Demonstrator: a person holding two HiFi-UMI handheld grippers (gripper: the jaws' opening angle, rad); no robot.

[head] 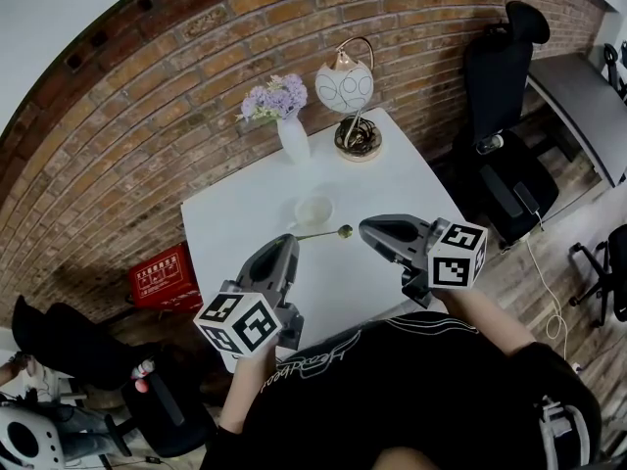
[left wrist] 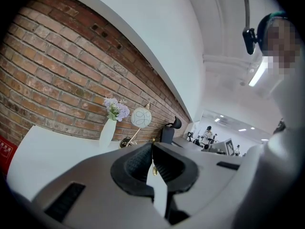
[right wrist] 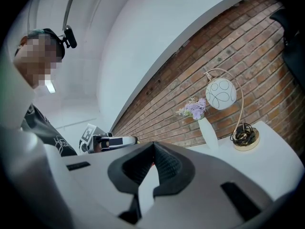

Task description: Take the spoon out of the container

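Note:
In the head view my left gripper (head: 293, 242) is shut on the handle end of a thin gold spoon (head: 328, 233). The spoon sticks out to the right over the white table (head: 411, 189), outside the small white container (head: 313, 210) that stands just behind it. The spoon's bowl ends close to the tip of my right gripper (head: 364, 229), whose jaws are shut with nothing between them. In the left gripper view a sliver of the gold spoon (left wrist: 154, 169) shows between the closed pads. The right gripper view shows the left gripper (right wrist: 110, 141) off to the left.
A white vase of purple flowers (head: 287, 123) and a round lamp on a gold base (head: 349, 101) stand at the table's back edge against the brick wall. A red box (head: 161, 276) lies on the floor at the left, and a black office chair (head: 500, 86) stands at the right.

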